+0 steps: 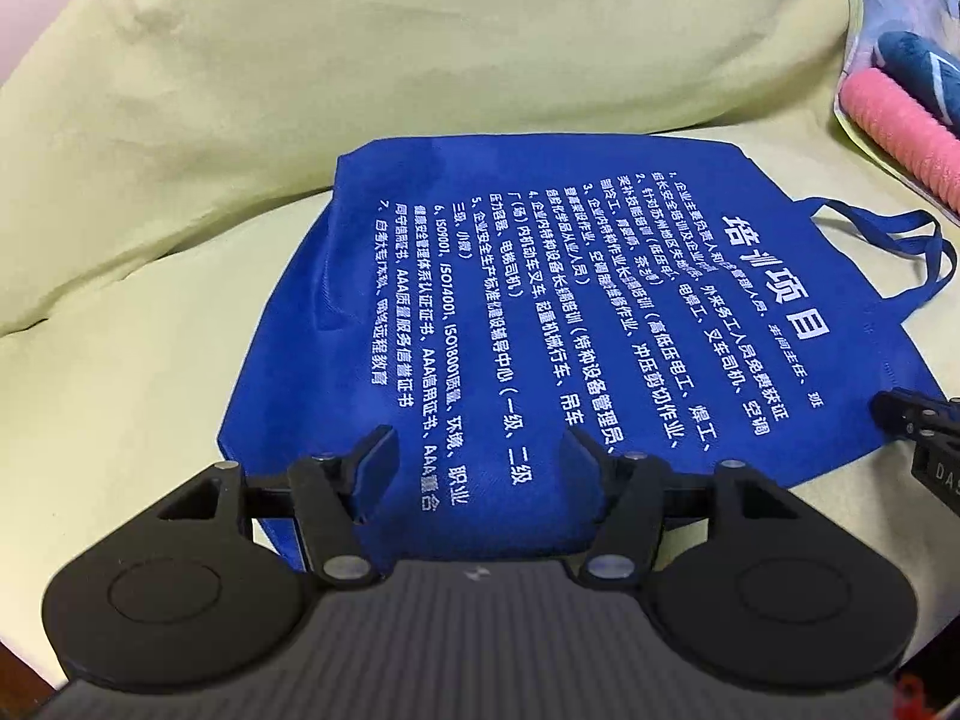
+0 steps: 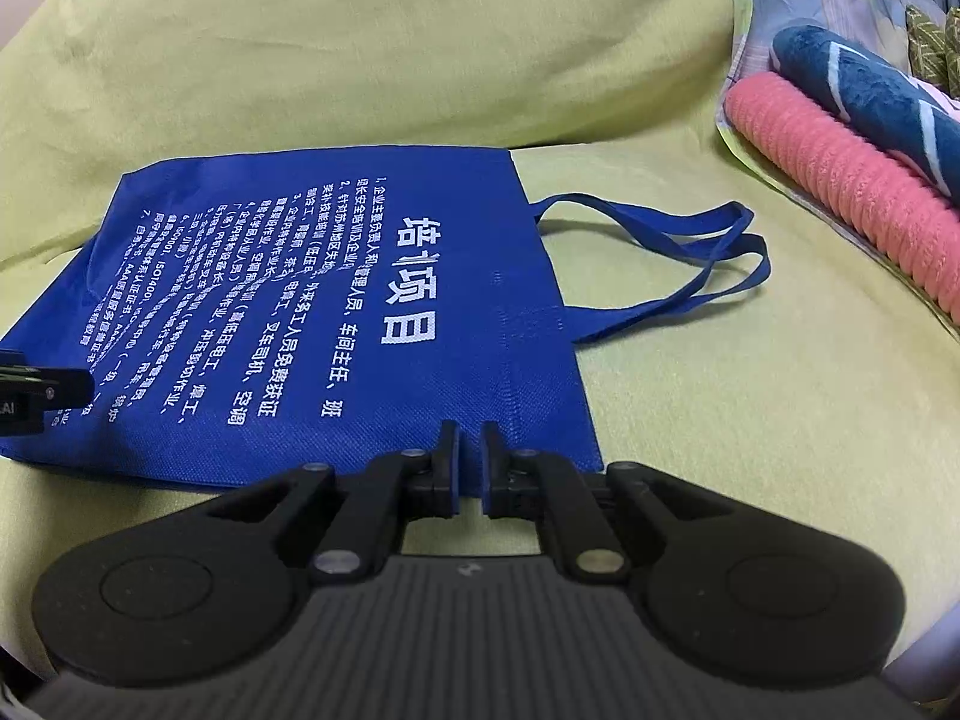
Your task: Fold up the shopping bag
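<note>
left gripper gapes over the blue bag's near edge, right gripper nearly closed on its corner; pinch both evenly before lifting.

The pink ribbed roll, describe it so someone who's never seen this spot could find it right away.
On the yellow-green sheet, look right of the blue shopping bag and its handles. The pink ribbed roll lies on patterned cloth beside a dark blue plush item; it alone is pink and ridged.
</note>
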Demonstrator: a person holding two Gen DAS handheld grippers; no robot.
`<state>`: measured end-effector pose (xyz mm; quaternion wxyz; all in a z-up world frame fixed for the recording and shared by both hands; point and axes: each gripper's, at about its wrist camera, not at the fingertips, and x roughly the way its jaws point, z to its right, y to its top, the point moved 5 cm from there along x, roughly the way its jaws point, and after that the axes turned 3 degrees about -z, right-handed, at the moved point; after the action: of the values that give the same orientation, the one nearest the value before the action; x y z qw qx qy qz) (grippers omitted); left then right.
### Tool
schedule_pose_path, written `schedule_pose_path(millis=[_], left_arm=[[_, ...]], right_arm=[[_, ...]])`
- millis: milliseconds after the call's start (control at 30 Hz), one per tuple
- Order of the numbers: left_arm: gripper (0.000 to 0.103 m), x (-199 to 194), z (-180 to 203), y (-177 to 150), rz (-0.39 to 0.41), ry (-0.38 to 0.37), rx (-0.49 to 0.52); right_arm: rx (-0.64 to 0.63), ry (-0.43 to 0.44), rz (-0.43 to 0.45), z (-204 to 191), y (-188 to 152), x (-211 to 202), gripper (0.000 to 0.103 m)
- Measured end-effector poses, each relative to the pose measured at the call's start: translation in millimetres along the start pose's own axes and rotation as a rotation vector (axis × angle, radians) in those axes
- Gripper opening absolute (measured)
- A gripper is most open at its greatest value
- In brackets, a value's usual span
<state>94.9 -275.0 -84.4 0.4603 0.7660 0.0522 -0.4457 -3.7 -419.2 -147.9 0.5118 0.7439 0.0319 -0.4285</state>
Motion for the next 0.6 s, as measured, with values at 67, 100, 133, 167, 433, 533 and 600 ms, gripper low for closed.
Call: schedule_pose_path(millis=[67, 100, 133, 167, 433, 533, 600], left_arm=[[0.064, 4, 1, -1, -0.009, -0.007, 0.0], [0.064, 5, 1, -2, -0.013, -0.01, -0.001], [0.064, 7, 2, -2, -0.016, -0.011, -0.001], [0.064, 9, 2, -3, -0.021, -0.013, 0.0], [0.064, 20, 8, -4, -0.033, -0.038, 0.011], [0.064, 20, 9, 0, -0.012, -0.096, 0.049], [0.064, 20, 12, 9, 0.013, -0.16, 0.103]], right_arm=[[0.001, 0.003, 0.0, 0, 0, 0, 0.006], [0.002, 0.005, 0.001, 0, 0, 0, 0.006], [0.002, 0.008, 0.0, 0, 1, 0, 0.007], [0.002, 0.011, 0.0, 0, 1, 0, 0.007], [0.0, 0.048, -0.007, -1, 3, 1, 0.016], [-0.007, 0.065, -0.01, -3, 3, 1, 0.023], [-0.005, 0.073, -0.011, -3, 3, 1, 0.023]])
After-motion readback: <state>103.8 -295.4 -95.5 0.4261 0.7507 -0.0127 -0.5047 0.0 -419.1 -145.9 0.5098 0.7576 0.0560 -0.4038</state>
